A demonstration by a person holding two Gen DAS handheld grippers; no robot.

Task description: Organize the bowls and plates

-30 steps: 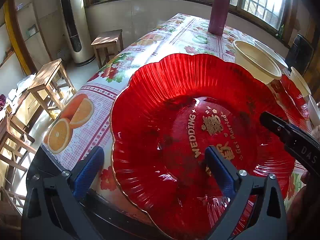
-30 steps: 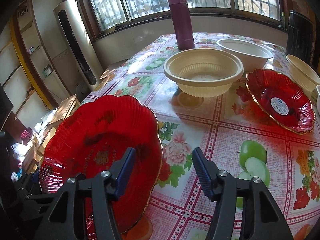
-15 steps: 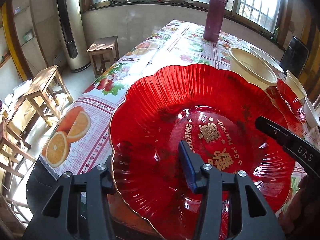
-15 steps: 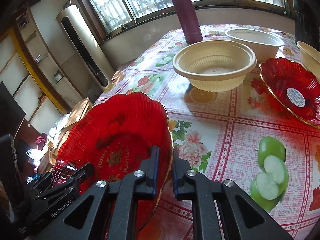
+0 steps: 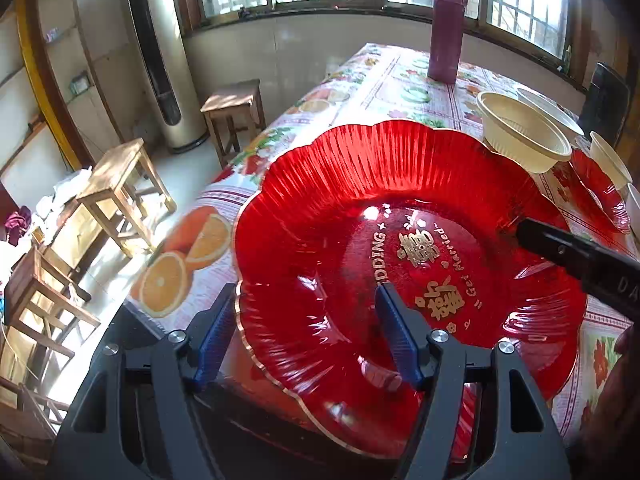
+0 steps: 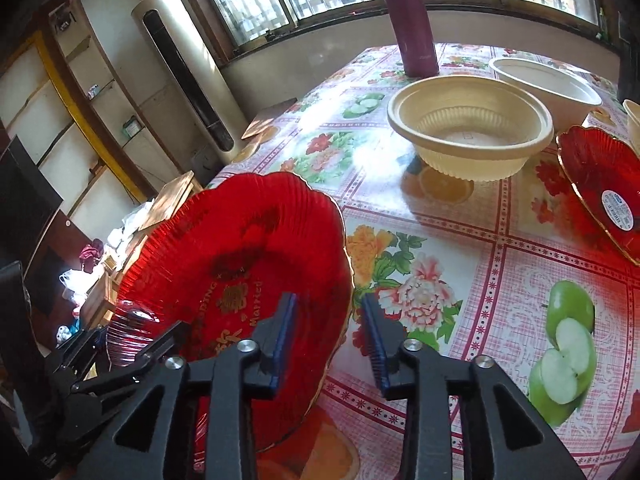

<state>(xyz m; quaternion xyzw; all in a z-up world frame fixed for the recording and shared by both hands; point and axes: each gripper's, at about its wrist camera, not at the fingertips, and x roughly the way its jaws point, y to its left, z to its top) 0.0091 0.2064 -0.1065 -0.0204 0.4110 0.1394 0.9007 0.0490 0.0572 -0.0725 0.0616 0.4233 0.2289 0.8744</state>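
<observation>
The left gripper [image 5: 304, 336] stood parted with its blue pads astride the near rim of the large red plate [image 5: 400, 240] – not clamping. The right gripper [image 6: 328, 336] straddled the opposite rim, likewise apart. The plate overhung the table [image 6: 460, 240] corner, probably to expose its edge; cream bowls [image 6: 468, 136] and a smaller red plate [image 6: 600, 184] waited beyond.

Left hand-held gripper [image 5: 306, 336] parted wide; right hand-held gripper [image 6: 330, 330] parted narrowly.

A maroon flask [image 6: 412, 20] stood far ahead of the jaws; wooden stools [image 5: 120, 184] sat off left.
</observation>
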